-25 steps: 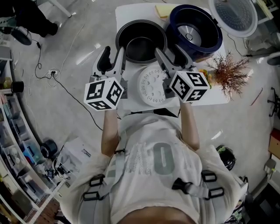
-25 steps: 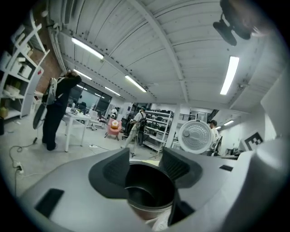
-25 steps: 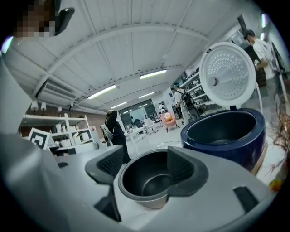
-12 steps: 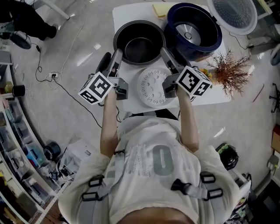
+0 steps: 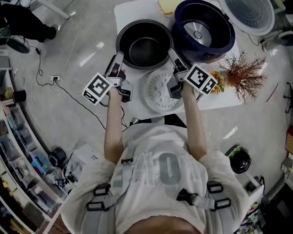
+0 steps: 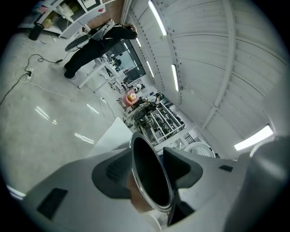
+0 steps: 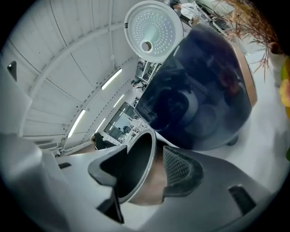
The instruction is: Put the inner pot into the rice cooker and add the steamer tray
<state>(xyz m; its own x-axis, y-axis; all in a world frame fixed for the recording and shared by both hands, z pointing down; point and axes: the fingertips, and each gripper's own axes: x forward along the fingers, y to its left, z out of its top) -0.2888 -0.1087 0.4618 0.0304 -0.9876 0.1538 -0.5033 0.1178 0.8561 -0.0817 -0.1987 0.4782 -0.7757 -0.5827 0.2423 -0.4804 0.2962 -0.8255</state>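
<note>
risk: inner pot (image 5: 145, 43) tips or slips on the lift if either thin-rim pinch lands shallow or uneven; left gripper (image 5: 117, 59) & right gripper (image 5: 174, 57) reach fwd near level, fingers just been closing but not yet clamped, pot rim between each pair, pot on desk (image 5: 132, 13), rice cooker (image 5: 203, 29) just beyond right fingers.

Glossy grey floor (image 5: 256, 137), white table (image 5: 132, 13), cluttered shelves (image 5: 18, 151)

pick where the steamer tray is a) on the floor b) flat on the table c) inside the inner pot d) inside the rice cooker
b, the steamer tray lies flat on the white table next to the inner pot, outside the rice cooker.
</note>
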